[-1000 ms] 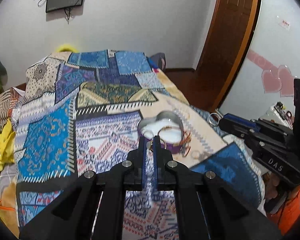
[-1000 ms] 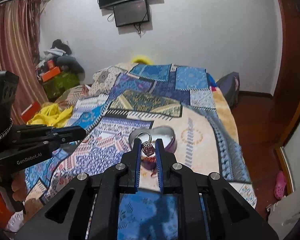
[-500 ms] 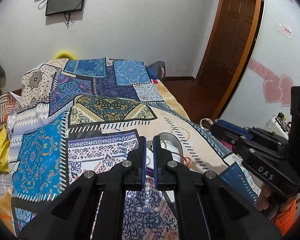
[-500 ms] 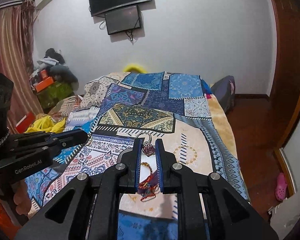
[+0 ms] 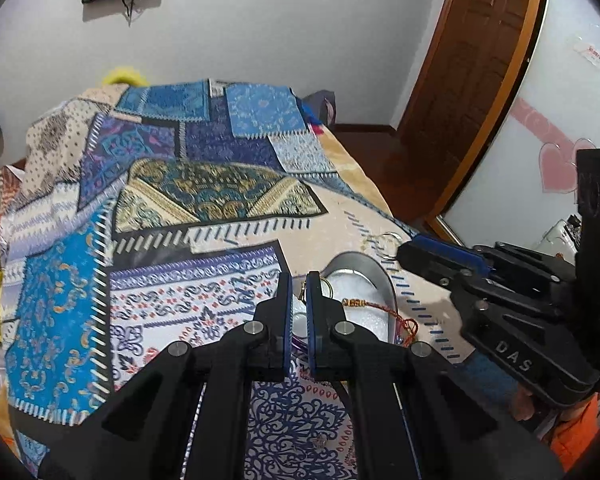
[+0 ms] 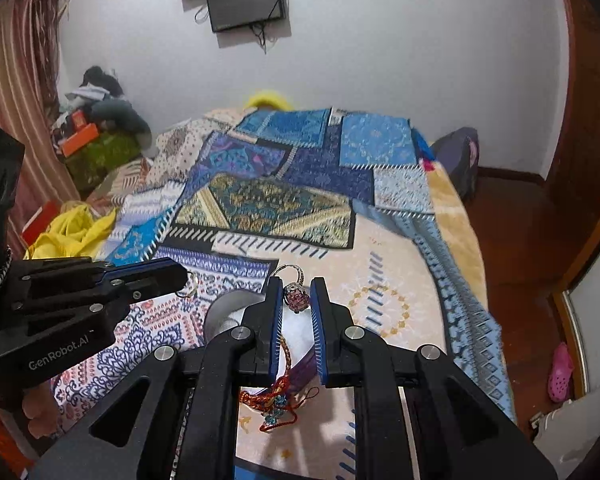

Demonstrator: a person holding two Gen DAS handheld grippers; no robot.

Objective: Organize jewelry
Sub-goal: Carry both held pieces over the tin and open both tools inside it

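Observation:
A heart-shaped metal box with white lining sits on the patchwork bedspread, also seen in the right wrist view. A red thread bracelet hangs over its rim; its tassels lie below my right fingers. My left gripper is shut on a small gold ring just left of the box. My right gripper is shut on a silver ring with a purple stone, held over the box.
The patchwork bedspread covers the bed. A wooden door and floor lie to the right. Yellow cloth and clutter lie left of the bed. Screens hang on the far wall.
Both grippers lifted away from the box, still holding their rings, then came back down toward it. The thread bracelet now hangs over the box rim.

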